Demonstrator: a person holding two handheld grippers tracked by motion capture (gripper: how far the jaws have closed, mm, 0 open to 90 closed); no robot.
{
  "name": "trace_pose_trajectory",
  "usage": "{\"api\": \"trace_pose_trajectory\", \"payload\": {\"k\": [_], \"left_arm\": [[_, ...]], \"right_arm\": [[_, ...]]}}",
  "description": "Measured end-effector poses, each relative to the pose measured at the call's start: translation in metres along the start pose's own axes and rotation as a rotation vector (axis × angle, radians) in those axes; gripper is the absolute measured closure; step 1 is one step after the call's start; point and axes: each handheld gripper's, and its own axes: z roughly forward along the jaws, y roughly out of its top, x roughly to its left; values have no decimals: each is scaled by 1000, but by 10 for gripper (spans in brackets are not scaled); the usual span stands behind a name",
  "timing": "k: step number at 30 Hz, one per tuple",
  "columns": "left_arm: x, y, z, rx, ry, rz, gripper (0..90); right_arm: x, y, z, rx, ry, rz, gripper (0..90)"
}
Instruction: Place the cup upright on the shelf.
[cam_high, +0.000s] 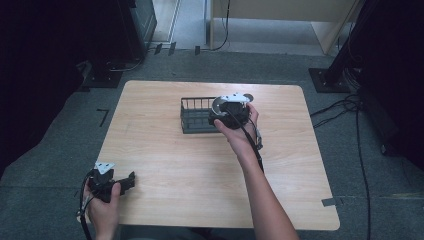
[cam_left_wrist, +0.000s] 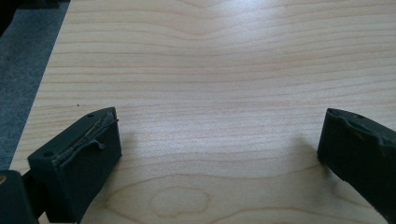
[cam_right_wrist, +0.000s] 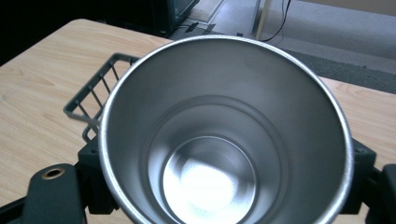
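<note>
Right gripper (cam_right_wrist: 224, 205) first: its two black jaws are clamped on either side of a steel cup (cam_right_wrist: 224, 130), pads pressing the outer wall low down, the open mouth tipped toward the camera so you look straight into the shiny bottom. In the high view that gripper (cam_high: 229, 114) holds the cup (cam_high: 220, 104) above the right end of a dark wire basket (cam_high: 196, 116) that sits toward the far middle of the wooden table (cam_high: 165, 165). The cup is in the air over the basket, not resting in it.

How will it handle? My read: thin metal, stiff and light, nothing to crush, but smooth and rounded, so it could slip or twist in the pads if the squeeze loosens. The wall widens toward the rim, so a hold across the body, as here, looks the sensible place.

Over to the left gripper (cam_left_wrist: 219, 154): jaws wide apart, nothing between them, just bare wood grain beneath. In the high view it (cam_high: 120, 184) sits near the front left corner of the table, well apart from the basket.
</note>
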Motion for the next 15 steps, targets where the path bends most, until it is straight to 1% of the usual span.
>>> {"api": "trace_pose_trajectory", "payload": {"k": [1, 3, 5, 7, 15], "left_arm": [[0, 0, 0, -1, -1, -2, 0], [0, 0, 0, 0, 0, -1, 0], [0, 0, 0, -1, 0, -1, 0], [0, 0, 0, -1, 0, -2, 0], [0, 0, 0, -1, 0, -2, 0]], "right_arm": [[0, 3, 1, 0, 3, 2, 184], [0, 7, 4, -10, 0, -9, 184], [1, 11, 7, -28, -17, -26, 184], [0, 14, 11, -35, -23, -36, 184], [-8, 25, 32, -24, -35, -4, 183]]}}
